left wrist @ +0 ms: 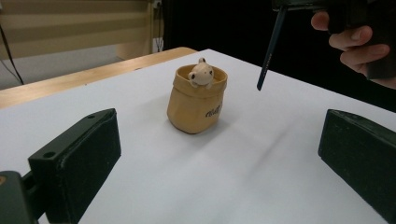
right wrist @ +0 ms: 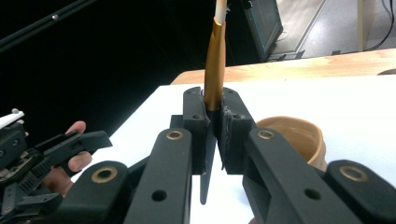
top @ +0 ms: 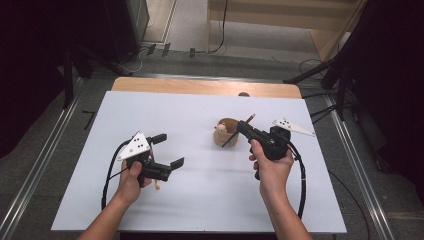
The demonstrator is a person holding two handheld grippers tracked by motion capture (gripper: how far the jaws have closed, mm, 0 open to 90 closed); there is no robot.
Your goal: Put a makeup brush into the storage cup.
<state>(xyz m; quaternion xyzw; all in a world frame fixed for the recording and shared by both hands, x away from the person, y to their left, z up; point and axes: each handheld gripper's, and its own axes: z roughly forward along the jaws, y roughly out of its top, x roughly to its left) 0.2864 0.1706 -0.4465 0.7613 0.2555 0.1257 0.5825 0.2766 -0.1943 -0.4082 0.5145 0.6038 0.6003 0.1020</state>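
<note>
Pen [right wrist: 215, 70] pinched in right gripper [right wrist: 214, 135] beside cup [left wrist: 196, 100] — left gripper view shows cup's frog figure [left wrist: 201, 73]; left gripper [top: 167, 150] spread.

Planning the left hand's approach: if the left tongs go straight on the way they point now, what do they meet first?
Probably the tan pot with the small figure: it sits nearly centred ahead of the open left tongs, bare white table between. Depth is unclear.

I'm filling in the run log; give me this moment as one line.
right gripper: shut on pen, tip down beside cup | left gripper: open, nothing held | cup: upright on table, animal figure at rim
</note>
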